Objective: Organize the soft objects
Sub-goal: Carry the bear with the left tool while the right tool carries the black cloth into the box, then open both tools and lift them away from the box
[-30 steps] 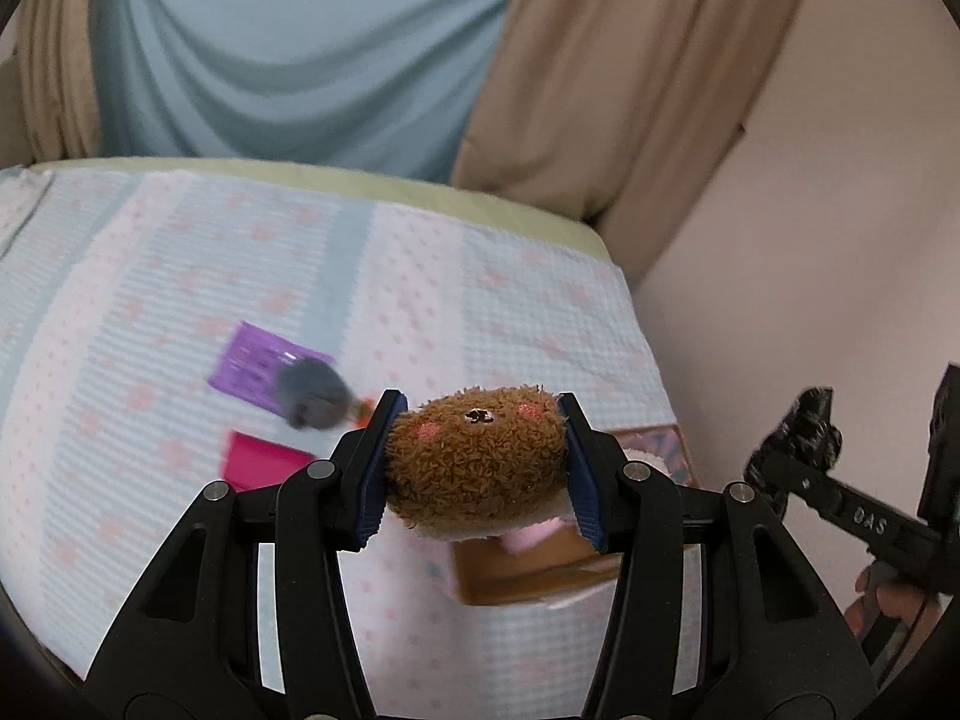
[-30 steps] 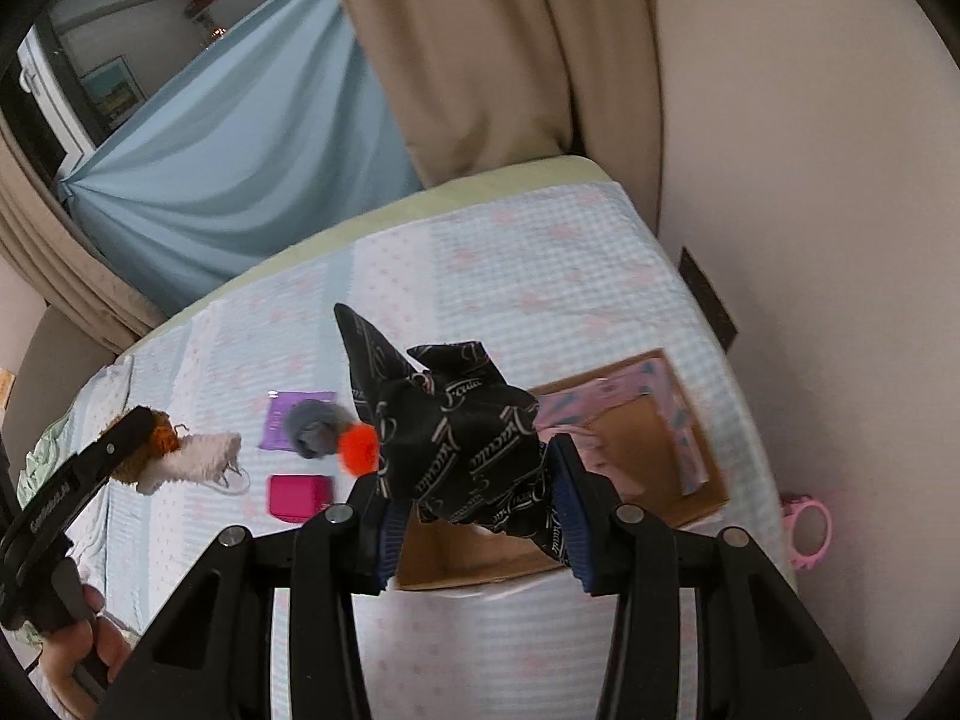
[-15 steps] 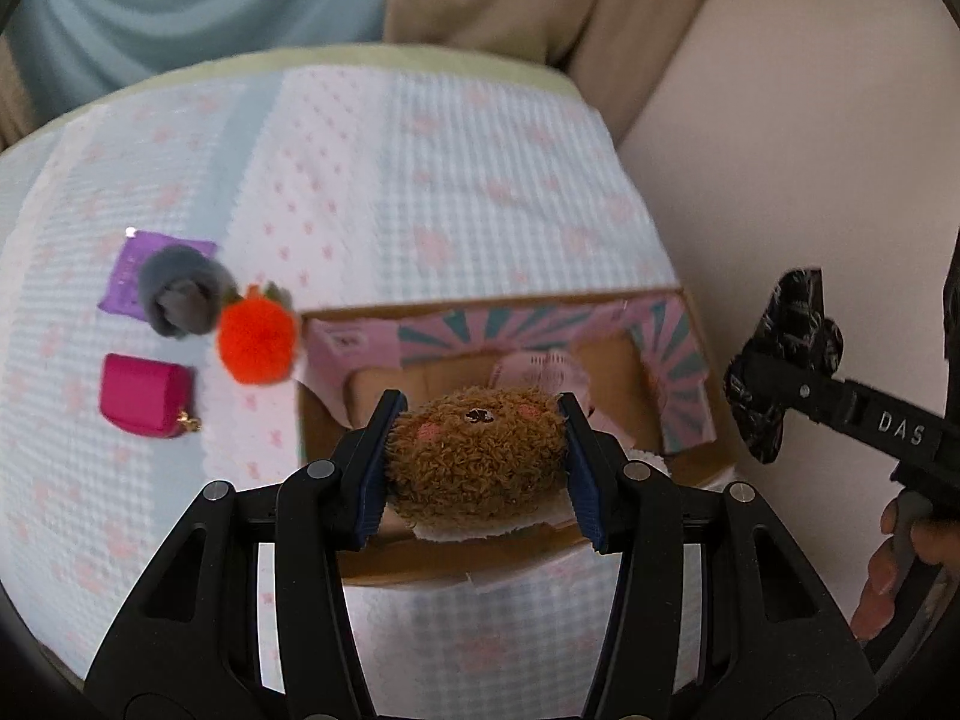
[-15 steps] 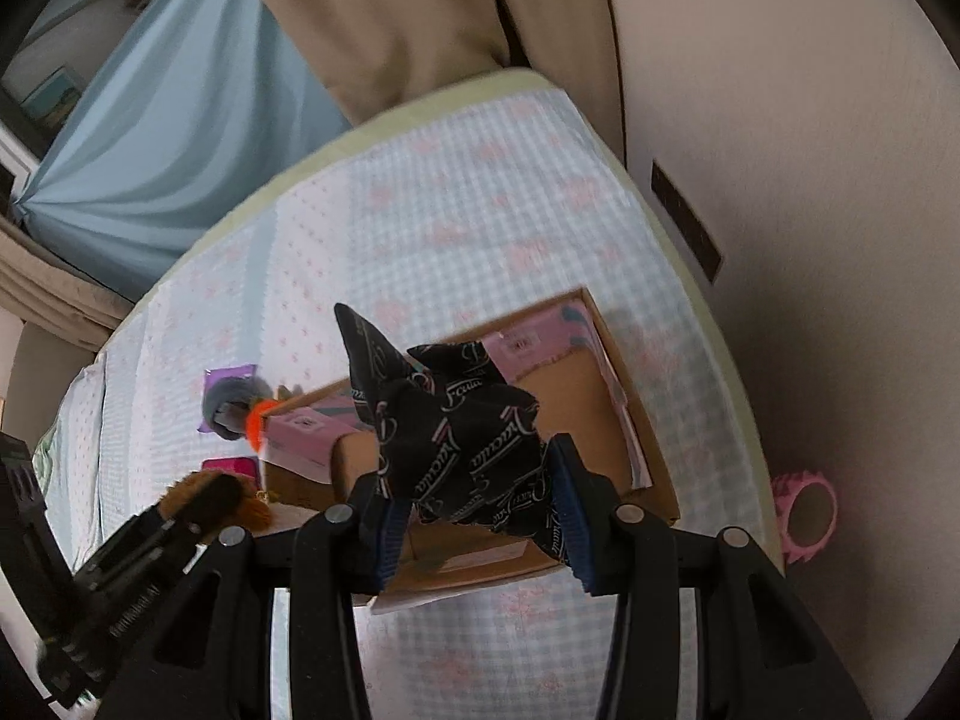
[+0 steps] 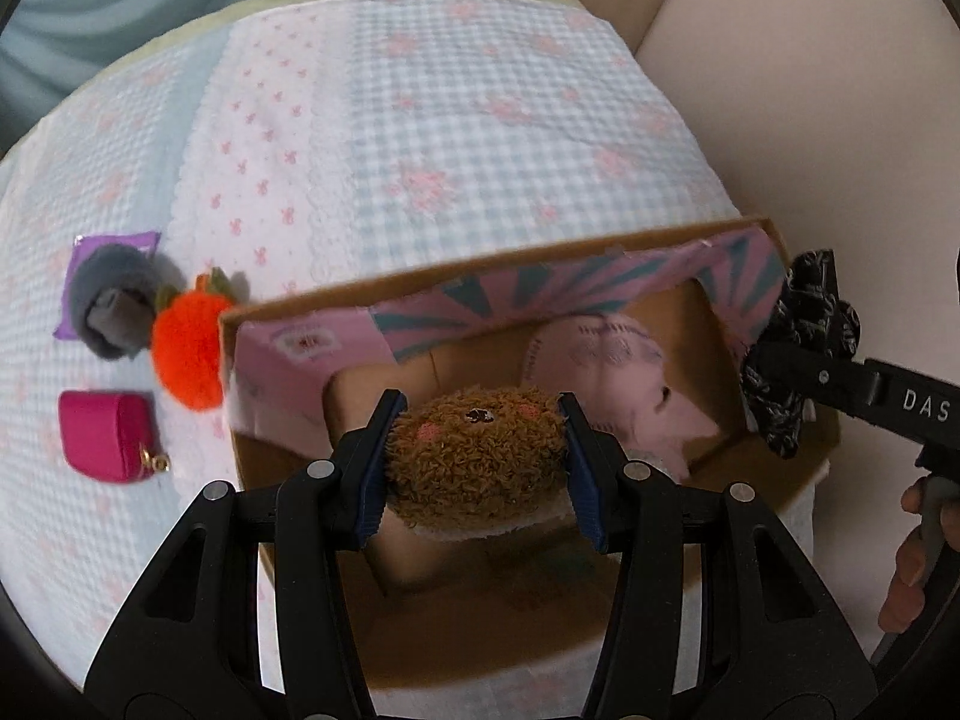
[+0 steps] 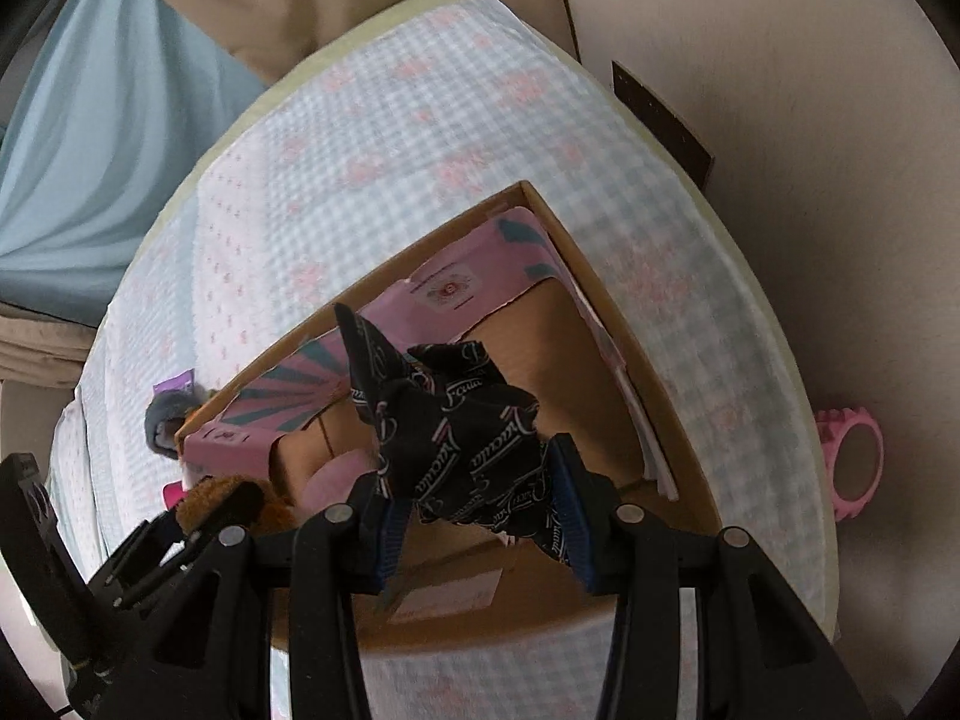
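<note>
The left claw (image 5: 477, 468) is clamped on a brown plush toy (image 5: 474, 456), held over the near-left part of the open cardboard box (image 5: 288, 480) on the bed (image 5: 420, 120), evidently for release into it. The right claw (image 6: 474, 516) grips a black printed cloth (image 6: 456, 444) above the same box (image 6: 600, 360), likely for the same purpose. A pink soft item (image 5: 606, 378) lies inside, ahead of the left claw. An orange pompom (image 5: 189, 354), grey soft piece (image 5: 114, 306) and magenta pouch (image 5: 108, 438) remain outside, left of that claw.

Blk grippers (image 5: 477, 468), blue jaws, silver screws, "DAS" mark.
</note>
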The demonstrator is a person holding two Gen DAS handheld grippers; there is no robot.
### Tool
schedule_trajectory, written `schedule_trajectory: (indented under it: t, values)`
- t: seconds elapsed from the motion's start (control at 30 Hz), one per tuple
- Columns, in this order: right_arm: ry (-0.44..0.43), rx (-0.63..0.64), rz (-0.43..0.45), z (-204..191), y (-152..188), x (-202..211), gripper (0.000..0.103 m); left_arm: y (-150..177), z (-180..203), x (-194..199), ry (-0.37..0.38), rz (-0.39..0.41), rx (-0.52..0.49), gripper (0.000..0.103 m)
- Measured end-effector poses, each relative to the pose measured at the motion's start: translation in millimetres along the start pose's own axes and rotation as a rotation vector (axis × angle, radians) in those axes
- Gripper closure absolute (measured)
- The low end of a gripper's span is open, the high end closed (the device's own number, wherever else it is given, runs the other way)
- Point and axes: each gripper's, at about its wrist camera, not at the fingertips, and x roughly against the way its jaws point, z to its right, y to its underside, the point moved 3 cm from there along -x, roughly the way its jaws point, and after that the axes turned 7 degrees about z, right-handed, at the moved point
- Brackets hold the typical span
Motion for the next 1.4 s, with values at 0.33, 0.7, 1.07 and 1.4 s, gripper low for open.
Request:
schedule_trajectory:
  t: [0.33, 0.7, 1.07, 1.4]
  values:
    - [0.024, -0.001, -0.016, -6.2, -13.2, -14.1, 0.001, -6.6, -11.7, 2.0, 0.093, -0.012, 0.081, 0.005]
    - [0.009, 0.043, 0.031, -12.7, -5.2, 5.2, 0.001, 15.8, -21.4, 21.5, 0.039, -0.028, 0.066, 0.005]
    - [0.022, 0.087, 0.103, -32.9, 6.6, 63.1, 0.001, 13.1, -25.5, 79.5, 0.026, 0.058, 0.048, 0.005]
    - [0.07, 0.232, 0.194, -77.2, 36.6, 146.8, 0.001, 19.7, -38.1, 169.5, -0.016, 0.16, 0.041, 0.005]
